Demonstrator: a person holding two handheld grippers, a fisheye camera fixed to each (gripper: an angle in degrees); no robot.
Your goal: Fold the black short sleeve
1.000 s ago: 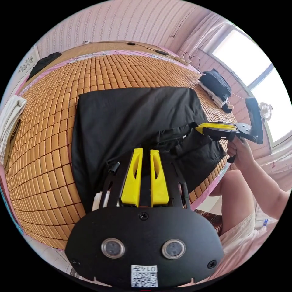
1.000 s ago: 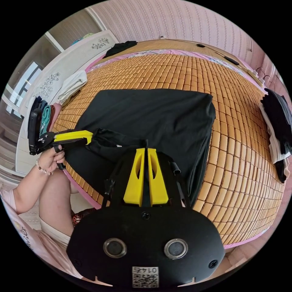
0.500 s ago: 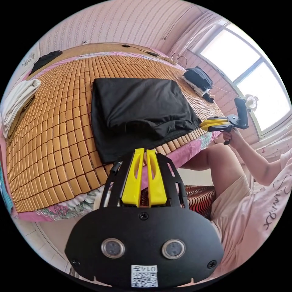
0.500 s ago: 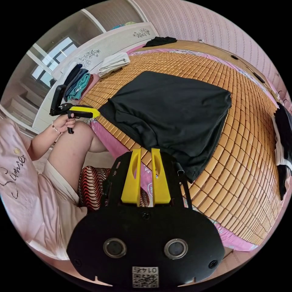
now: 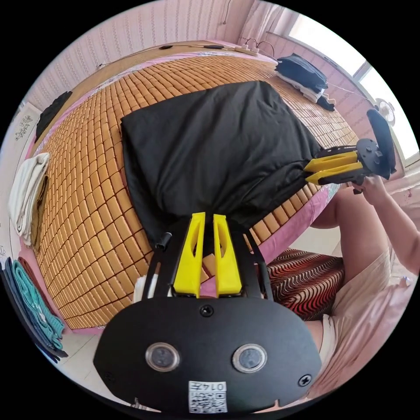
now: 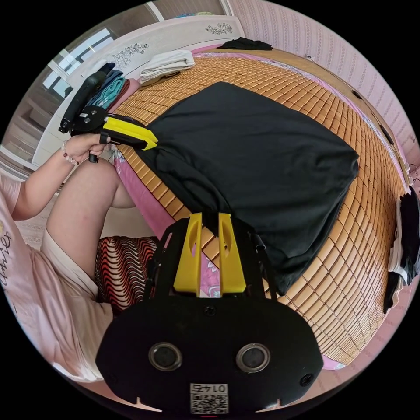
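While the black short sleeve (image 5: 218, 140) lies on the mat, both grippers' fingers (image 5: 192, 245) (image 6: 189, 253) stand apart at its near edge.

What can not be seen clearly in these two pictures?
- Left gripper view: whether the left tongs pinch the black shirt; black cloth against the black frame hides the tips.
- Right gripper view: the same doubt for the right tongs.
- Both views: the shirt's sleeves, folded under.
- Right gripper view: the clothes pile, cut by the edge.
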